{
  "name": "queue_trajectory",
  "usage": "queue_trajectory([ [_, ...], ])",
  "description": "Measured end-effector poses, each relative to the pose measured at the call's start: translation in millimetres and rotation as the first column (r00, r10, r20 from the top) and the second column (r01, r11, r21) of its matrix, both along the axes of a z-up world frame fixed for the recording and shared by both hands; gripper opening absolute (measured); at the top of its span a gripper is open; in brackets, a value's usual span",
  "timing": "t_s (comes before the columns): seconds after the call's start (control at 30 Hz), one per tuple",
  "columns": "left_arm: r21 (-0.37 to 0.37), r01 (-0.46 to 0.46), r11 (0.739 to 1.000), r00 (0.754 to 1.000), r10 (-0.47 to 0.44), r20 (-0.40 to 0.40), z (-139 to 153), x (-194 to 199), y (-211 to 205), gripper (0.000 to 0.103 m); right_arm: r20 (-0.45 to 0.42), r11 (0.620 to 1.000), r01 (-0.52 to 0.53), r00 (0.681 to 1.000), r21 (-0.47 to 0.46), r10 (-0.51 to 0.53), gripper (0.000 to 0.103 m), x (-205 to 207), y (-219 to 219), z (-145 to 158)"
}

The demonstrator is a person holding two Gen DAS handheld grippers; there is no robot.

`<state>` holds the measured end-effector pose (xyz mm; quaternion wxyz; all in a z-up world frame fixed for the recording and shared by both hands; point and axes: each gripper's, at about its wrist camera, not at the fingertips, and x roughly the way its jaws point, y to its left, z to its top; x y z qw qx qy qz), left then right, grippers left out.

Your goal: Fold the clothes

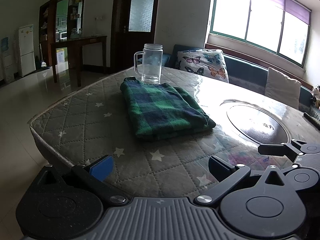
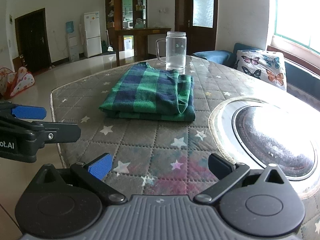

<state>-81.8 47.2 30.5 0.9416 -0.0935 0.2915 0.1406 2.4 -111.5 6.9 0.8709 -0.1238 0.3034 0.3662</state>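
A green and blue plaid garment (image 1: 163, 109) lies folded into a thick rectangle on the quilted grey star-patterned table cover (image 1: 84, 120). It also shows in the right wrist view (image 2: 152, 95). My left gripper (image 1: 160, 168) is open and empty, low over the near part of the table, short of the garment. My right gripper (image 2: 160, 166) is open and empty, also short of the garment. The left gripper shows at the left edge of the right wrist view (image 2: 46, 123); the right gripper shows at the right edge of the left wrist view (image 1: 280, 150).
A clear glass mug (image 1: 151, 64) stands just behind the garment, also in the right wrist view (image 2: 176, 50). A round inset plate (image 2: 274, 138) sits in the table at the right. A sofa with a butterfly cushion (image 1: 204, 63) lies beyond the table. The table edge (image 2: 55, 108) runs at the left.
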Motion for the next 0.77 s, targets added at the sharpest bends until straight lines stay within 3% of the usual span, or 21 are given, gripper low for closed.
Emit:
queue_trajectory([
  [0.77,-0.005,0.012,1.000,1.000,-0.012,-0.012,-3.9,4.9,-6.2,0.103,-0.019,1.000,0.001,1.000,-0.002,-0.001,0.103,-1.2,-0.1,-6.0],
])
